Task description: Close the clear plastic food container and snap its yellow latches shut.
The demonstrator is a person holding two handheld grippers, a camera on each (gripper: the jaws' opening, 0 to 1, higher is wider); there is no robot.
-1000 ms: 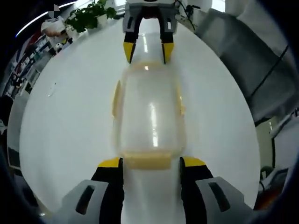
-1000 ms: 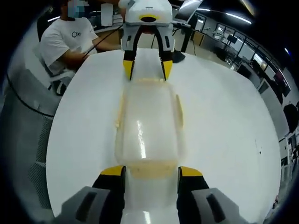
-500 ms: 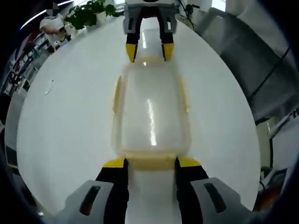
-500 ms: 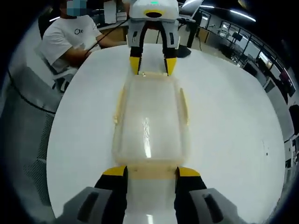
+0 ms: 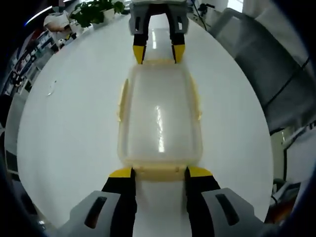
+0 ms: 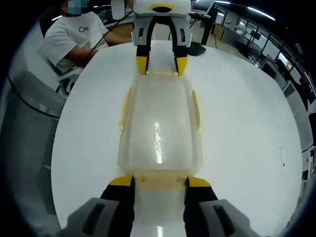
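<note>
A clear plastic container (image 5: 159, 118) with its lid on lies on the white table (image 5: 69, 128), between two grippers that face each other. In the left gripper view, my left gripper (image 5: 159, 173) is open, its yellow tips either side of the near yellow end latch (image 5: 159, 171). My right gripper (image 5: 154, 52) stands open at the far end latch (image 5: 154, 61). The right gripper view mirrors this: the container (image 6: 159, 123), my right gripper (image 6: 159, 181) at the near latch (image 6: 159, 180), my left gripper (image 6: 161, 64) at the far end. The side latches (image 5: 120, 101) stick outward.
A person in a white T-shirt (image 6: 74, 37) sits at the table's far side. A grey mesh chair (image 6: 24, 123) stands beside the table, another chair (image 5: 266, 64) on the other side. A green plant (image 5: 96, 12) stands beyond the table's edge.
Both cameras have tipped to look more steeply down on the container. Each gripper's jaws have narrowed slightly and sit closer to the end latches.
</note>
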